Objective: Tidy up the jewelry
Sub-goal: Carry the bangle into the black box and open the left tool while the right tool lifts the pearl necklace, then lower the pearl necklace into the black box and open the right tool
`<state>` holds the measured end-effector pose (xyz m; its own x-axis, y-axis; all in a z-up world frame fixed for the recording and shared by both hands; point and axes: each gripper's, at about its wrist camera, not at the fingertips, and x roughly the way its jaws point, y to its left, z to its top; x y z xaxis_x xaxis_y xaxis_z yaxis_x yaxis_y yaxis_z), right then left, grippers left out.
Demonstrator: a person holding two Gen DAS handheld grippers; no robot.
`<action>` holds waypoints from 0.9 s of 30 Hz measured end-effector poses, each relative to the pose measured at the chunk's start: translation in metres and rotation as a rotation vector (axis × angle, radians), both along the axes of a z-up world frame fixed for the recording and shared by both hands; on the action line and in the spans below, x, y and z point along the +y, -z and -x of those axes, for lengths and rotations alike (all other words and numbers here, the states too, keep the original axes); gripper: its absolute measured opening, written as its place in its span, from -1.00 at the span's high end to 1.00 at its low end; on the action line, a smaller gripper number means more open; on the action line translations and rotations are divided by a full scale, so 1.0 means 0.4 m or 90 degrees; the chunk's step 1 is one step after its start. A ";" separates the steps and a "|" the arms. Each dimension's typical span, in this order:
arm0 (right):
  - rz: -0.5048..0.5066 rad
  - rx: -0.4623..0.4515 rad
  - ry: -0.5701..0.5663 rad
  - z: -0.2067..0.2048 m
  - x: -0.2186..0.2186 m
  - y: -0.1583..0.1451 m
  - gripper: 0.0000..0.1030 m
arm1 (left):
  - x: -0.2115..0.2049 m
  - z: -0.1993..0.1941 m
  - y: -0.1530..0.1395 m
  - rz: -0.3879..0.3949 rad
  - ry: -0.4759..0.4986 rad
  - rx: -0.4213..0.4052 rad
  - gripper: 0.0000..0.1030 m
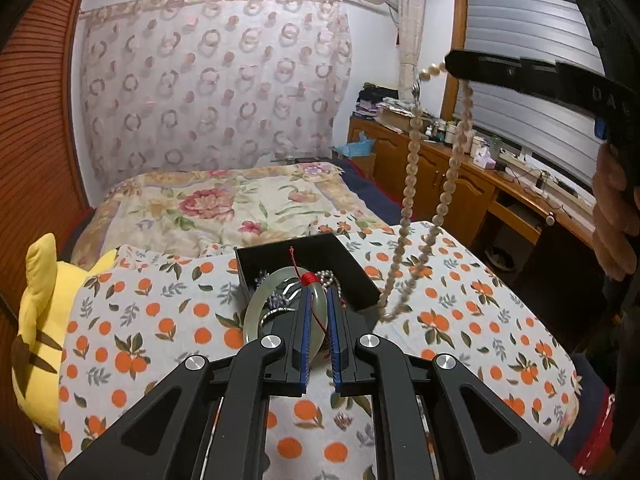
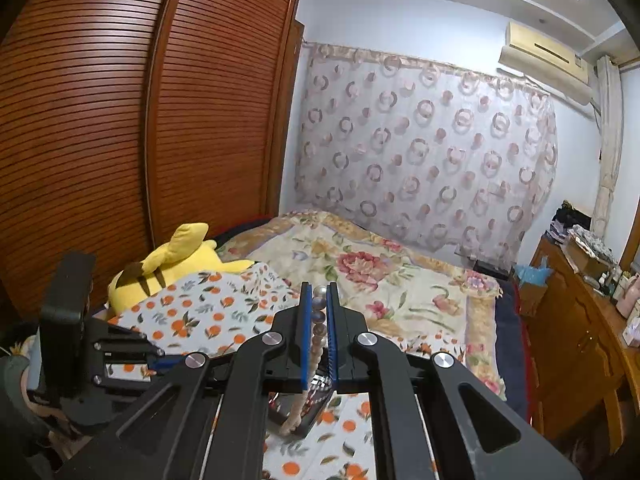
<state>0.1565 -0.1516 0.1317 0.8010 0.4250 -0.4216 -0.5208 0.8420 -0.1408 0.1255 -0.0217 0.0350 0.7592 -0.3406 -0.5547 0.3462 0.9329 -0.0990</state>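
My left gripper (image 1: 318, 294) is shut on a pale green jade bangle (image 1: 256, 306) with a red cord knot (image 1: 309, 278), held over the near edge of a black jewelry box (image 1: 344, 258) that holds other chains. My right gripper (image 2: 319, 292) is shut on a long bead necklace (image 2: 319, 320). In the left wrist view the right gripper (image 1: 454, 64) is high at the upper right and the bead necklace (image 1: 412, 160) hangs from it in a loop down to the cloth beside the box's right edge.
The box sits on an orange-print cloth (image 1: 460, 300) over a bed with a floral quilt (image 1: 224, 200). A yellow plush toy (image 1: 36, 320) lies at the left. A wooden wardrobe (image 2: 140, 120) stands left, and a cluttered wooden desk (image 1: 480, 176) stands right.
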 end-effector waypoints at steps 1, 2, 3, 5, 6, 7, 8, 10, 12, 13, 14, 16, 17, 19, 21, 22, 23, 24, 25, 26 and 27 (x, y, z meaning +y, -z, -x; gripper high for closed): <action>0.000 -0.001 -0.001 -0.011 0.001 -0.006 0.84 | 0.000 -0.009 0.001 0.001 -0.001 0.001 0.86; 0.000 -0.001 -0.002 -0.023 0.002 -0.011 0.84 | 0.002 -0.014 0.001 0.001 -0.001 0.002 0.86; 0.000 -0.002 -0.003 -0.032 0.005 -0.014 0.84 | 0.002 -0.022 0.002 0.002 -0.001 0.002 0.86; -0.002 -0.002 -0.005 -0.051 0.006 -0.018 0.84 | 0.001 -0.037 0.004 0.003 -0.002 0.005 0.86; -0.003 -0.002 -0.005 -0.058 0.007 -0.017 0.84 | 0.000 -0.042 0.004 0.003 -0.002 0.006 0.86; -0.005 0.001 -0.006 -0.069 0.006 -0.015 0.84 | -0.001 -0.048 0.005 0.002 -0.001 0.008 0.86; -0.005 0.004 -0.006 -0.068 0.008 -0.015 0.84 | -0.003 -0.055 0.008 0.002 -0.001 0.009 0.86; -0.007 0.013 -0.008 -0.087 0.007 -0.003 0.84 | -0.007 -0.071 0.016 0.001 -0.001 0.015 0.86; -0.006 0.033 -0.012 -0.109 0.008 0.024 0.84 | -0.009 -0.085 0.024 0.001 -0.002 0.021 0.86; -0.004 0.042 -0.014 -0.119 0.010 0.039 0.84 | -0.011 -0.093 0.030 0.000 -0.002 0.024 0.86; -0.003 0.055 -0.016 -0.129 0.010 0.061 0.84 | -0.013 -0.102 0.035 -0.001 -0.002 0.027 0.86; -0.002 0.075 -0.019 -0.148 0.012 0.098 0.84 | -0.017 -0.118 0.043 -0.001 -0.001 0.032 0.86; -0.001 0.088 -0.022 -0.158 0.014 0.119 0.84 | -0.018 -0.123 0.044 0.001 0.001 0.033 0.86; -0.004 0.114 -0.031 -0.171 0.017 0.163 0.84 | -0.027 -0.135 0.046 -0.003 0.004 0.034 0.86; -0.005 0.133 -0.036 -0.180 0.021 0.197 0.84 | -0.035 -0.147 0.048 -0.008 0.006 0.035 0.87; -0.004 0.144 -0.039 -0.186 0.022 0.217 0.84 | -0.038 -0.152 0.049 -0.009 0.006 0.036 0.87; -0.004 0.149 -0.040 -0.186 0.023 0.232 0.83 | -0.041 -0.158 0.050 -0.009 0.007 0.038 0.88; -0.005 0.158 -0.043 -0.188 0.023 0.250 0.83 | -0.041 -0.163 0.051 -0.009 0.006 0.038 0.90; -0.006 0.162 -0.044 -0.189 0.023 0.258 0.83 | -0.044 -0.166 0.051 -0.009 0.005 0.038 0.90; -0.008 0.170 -0.045 -0.193 0.022 0.271 0.83 | -0.046 -0.171 0.051 -0.008 0.006 0.039 0.90; -0.011 0.179 -0.047 -0.196 0.019 0.283 0.83 | -0.047 -0.175 0.052 -0.008 0.005 0.040 0.90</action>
